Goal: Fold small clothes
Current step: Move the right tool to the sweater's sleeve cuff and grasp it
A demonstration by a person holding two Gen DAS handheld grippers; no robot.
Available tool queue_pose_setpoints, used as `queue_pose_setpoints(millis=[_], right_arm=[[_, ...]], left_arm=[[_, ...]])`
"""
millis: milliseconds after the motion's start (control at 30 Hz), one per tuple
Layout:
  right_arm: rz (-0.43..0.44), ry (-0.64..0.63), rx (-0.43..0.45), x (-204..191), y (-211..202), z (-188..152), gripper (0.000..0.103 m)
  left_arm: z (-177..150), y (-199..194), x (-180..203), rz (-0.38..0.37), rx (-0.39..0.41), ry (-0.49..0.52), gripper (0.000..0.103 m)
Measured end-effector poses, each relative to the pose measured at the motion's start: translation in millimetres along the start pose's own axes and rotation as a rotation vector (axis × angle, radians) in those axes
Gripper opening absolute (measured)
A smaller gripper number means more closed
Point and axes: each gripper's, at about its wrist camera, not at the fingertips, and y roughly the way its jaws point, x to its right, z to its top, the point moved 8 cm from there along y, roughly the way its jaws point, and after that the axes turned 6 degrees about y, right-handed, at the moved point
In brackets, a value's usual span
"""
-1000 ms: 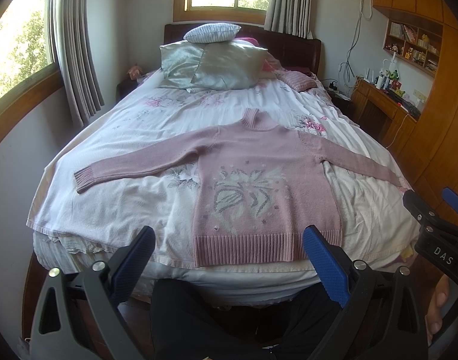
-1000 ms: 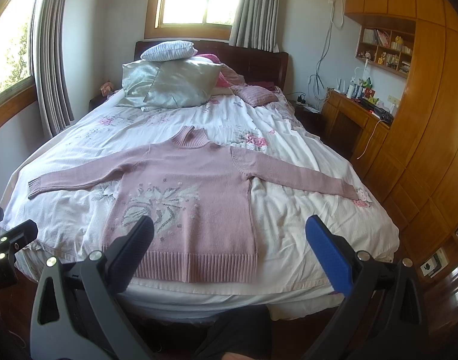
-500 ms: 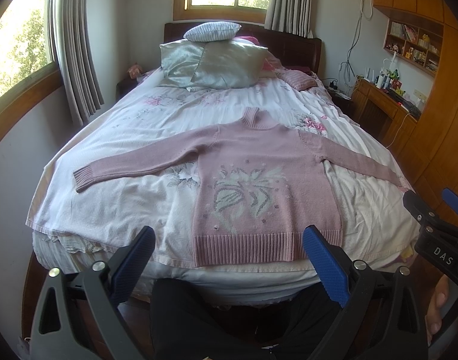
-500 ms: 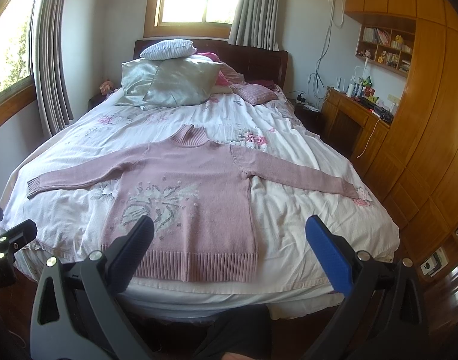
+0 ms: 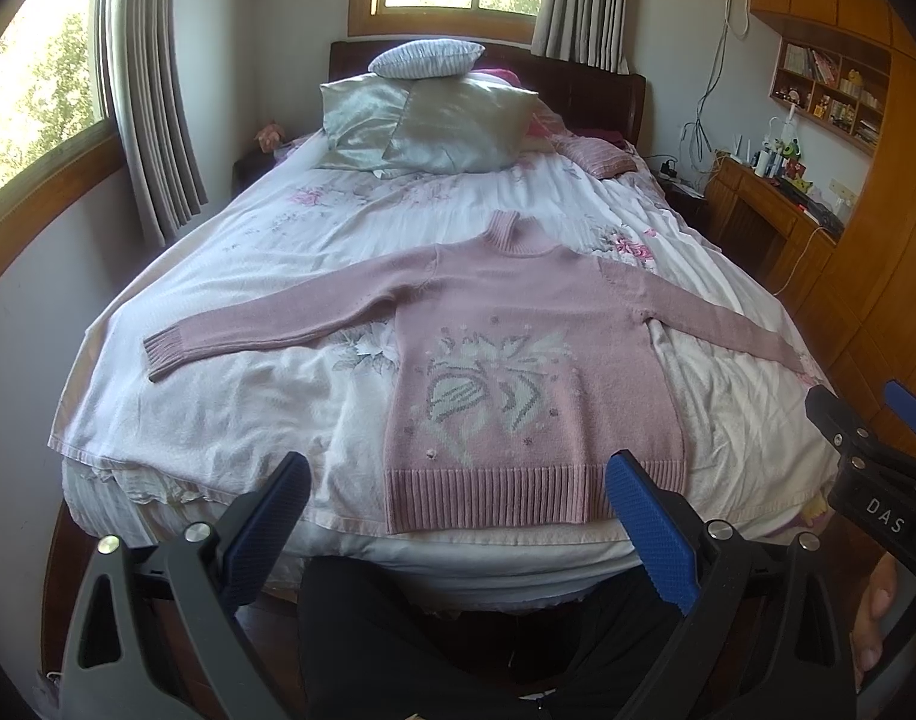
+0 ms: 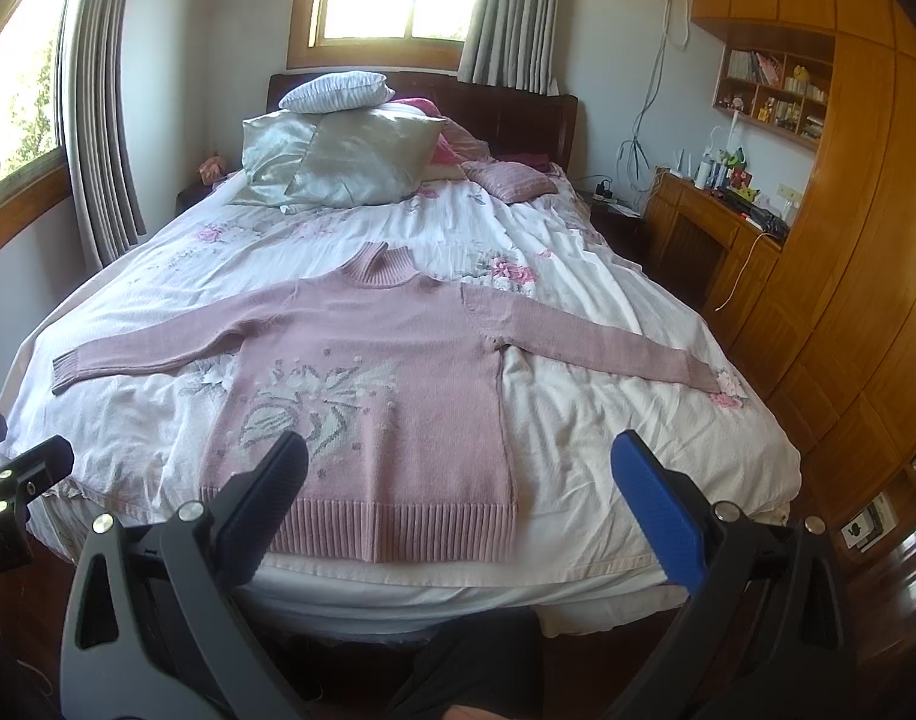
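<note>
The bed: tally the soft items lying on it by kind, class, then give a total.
Pink sweater: 1
Silver satin pillows: 2
Striped white pillow: 1
Pink striped cushion: 1
Total: 5, all on the bed; some pink fabric behind the pillows is too hidden to identify.

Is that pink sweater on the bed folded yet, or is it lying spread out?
Spread out. The pink sweater lies flat on the bed, front up, both sleeves stretched sideways, hem at the foot edge.
</note>
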Motion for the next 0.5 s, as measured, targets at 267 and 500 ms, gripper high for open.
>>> queue_pose_setpoints(millis=[267, 500], right_arm=[[-0.023, -0.015, -0.023, 2, 25, 2, 0.101], [0.054, -0.024, -0.041, 39, 97, -9, 0.100]], left_arm=[[3, 13, 1, -0.054, 0.073, -0.027, 0.099], [11, 40, 26, -0.253, 0.222, 0.057, 0.099]])
